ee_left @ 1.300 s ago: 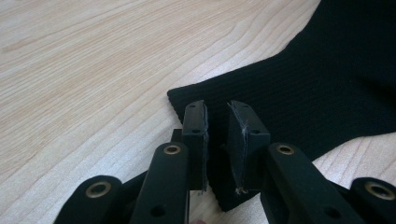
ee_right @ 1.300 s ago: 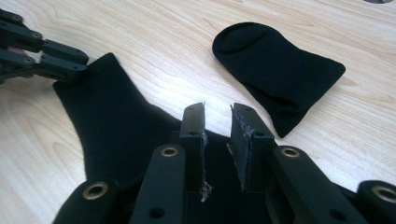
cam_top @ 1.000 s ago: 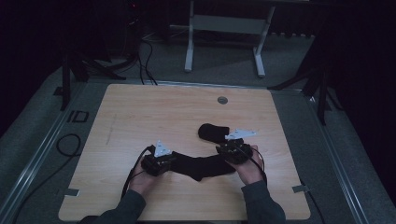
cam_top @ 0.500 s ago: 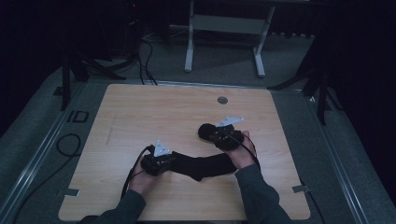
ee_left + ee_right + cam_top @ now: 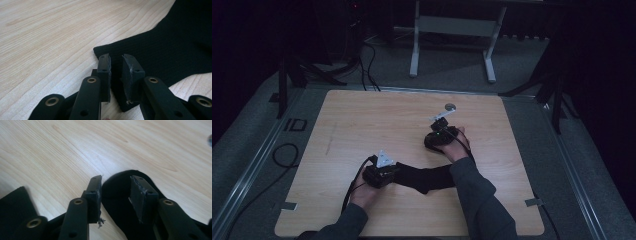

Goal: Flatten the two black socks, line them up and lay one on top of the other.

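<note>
A black sock (image 5: 427, 177) lies on the wooden table (image 5: 362, 125), stretched from its cuff end near the front left to its toe end farther back and right, and the work in hand looks like handling it end to end, perhaps folding or straightening it. The left gripper (image 5: 384, 175) sits at the cuff; in the left gripper view its jaws stand a little apart with the ribbed cuff edge (image 5: 105, 50) just ahead of and partly under the pads (image 5: 105, 67), so it looks set at the cuff rather than clamped on it. The right gripper (image 5: 439, 137) is at the toe (image 5: 125, 180); in the right gripper view its jaws stand apart, straddling the rounded toe end without pinching it. I judge this to be the grasping step, both tools placed but neither closed. The next move calls for lowering each pair of pads onto the fabric and closing on one edge of it, catching cloth and not scraping the tabletop, before either end is lifted or carried toward the other
</note>
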{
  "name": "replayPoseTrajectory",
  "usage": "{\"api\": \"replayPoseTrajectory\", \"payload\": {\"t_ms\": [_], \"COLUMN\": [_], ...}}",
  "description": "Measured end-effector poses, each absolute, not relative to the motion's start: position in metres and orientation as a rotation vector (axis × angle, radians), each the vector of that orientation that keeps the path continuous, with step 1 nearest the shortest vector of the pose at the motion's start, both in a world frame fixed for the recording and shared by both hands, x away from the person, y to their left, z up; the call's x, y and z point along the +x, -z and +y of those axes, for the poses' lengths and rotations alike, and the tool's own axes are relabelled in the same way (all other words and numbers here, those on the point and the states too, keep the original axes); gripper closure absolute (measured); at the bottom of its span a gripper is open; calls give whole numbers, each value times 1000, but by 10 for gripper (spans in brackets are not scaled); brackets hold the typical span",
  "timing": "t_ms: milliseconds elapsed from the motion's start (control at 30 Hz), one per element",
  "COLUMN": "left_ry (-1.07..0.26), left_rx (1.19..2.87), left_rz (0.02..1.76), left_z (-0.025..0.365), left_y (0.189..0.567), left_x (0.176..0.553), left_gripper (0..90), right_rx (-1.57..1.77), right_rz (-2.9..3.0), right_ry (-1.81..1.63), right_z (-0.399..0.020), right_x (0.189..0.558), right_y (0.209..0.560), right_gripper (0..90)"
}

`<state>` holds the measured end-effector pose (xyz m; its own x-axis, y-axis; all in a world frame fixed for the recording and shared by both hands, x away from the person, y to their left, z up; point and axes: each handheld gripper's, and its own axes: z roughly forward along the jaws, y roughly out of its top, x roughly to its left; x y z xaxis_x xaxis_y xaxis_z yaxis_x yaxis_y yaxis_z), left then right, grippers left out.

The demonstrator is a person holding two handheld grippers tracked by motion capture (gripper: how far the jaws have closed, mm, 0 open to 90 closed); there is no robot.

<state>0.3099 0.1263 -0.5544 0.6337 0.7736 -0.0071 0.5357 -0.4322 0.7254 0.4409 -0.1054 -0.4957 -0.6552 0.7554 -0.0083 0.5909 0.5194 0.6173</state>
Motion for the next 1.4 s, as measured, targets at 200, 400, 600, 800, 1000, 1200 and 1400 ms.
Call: {"api": "replayPoseTrajectory", "payload": {"t_ms": [200,400,600,800,1000,1200,1400], "left_ry": [-430,-428,-433,-435,-437,-437,-439], "left_rx": [2139,2138,2132,2134,2135,2138,2133], "left_rz": [1015,1018,1022,1029,1027,1028,1033], "left_z": [126,127,127,126,126,126,127], "left_y": [554,554,554,555,555,556,555], "left_x": [310,310,310,311,310,311,311], "left_gripper": [769,767,769,770,772,772,771], "right_rx": [1234,1293,1355,1379,1388,1460,1465], "right_rz": [2505,2495,2475,2466,2409,2308,2234], "right_ry": [-764,-679,-654,-811,-1001,-1124,-984], "right_z": [-84,-73,-76,-87,-106,-153,-196], "right_x": [458,466,468,459,449,441,431], "right_y": [519,534,529,517,491,475,477], "right_gripper": [518,560,840,866,867,865,864]}}
